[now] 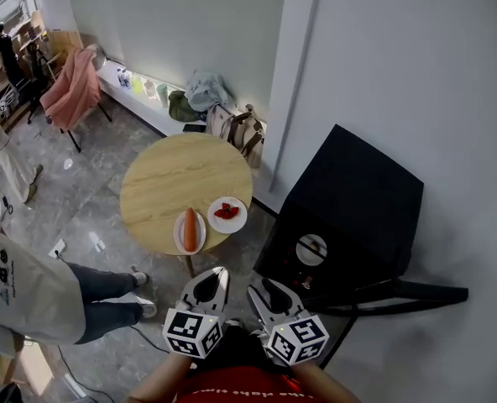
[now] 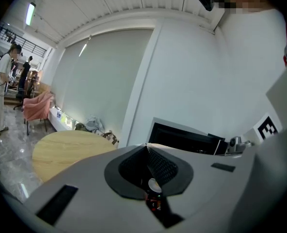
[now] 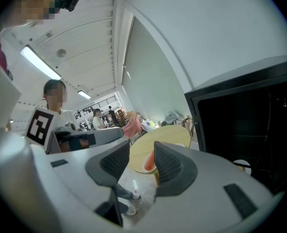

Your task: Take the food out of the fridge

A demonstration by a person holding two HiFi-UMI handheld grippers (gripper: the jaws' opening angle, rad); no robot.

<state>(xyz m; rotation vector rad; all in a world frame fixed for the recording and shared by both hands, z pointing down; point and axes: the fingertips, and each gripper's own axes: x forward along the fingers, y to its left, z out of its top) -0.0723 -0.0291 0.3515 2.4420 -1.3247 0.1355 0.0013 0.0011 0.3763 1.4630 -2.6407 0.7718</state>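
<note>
Two plates sit just beside each other at the near edge of the round wooden tabletop (image 1: pixel 169 175): a plate with a long orange piece of food (image 1: pixel 190 230) and a plate with red pieces (image 1: pixel 227 213). To your right, the black fridge (image 1: pixel 353 204) stands with its door (image 1: pixel 412 293) swung open. A white plate (image 1: pixel 311 248) rests inside it, and the food on it is too small to name.

Your left gripper (image 1: pixel 213 277) hangs low in front of you, beside the tabletop. Its jaws are pressed together with nothing between them. Your right gripper (image 1: pixel 262 290) hangs just beside it, nearer the fridge. Its jaws are spread apart and hold nothing. Through the gap between them, in the right gripper view, you see the orange food on the tabletop beyond. Neither gripper touches the fridge or the white plate.

A person in a white top (image 1: pixel 26 296) stands on the floor to your left, apart from the tabletop.
</note>
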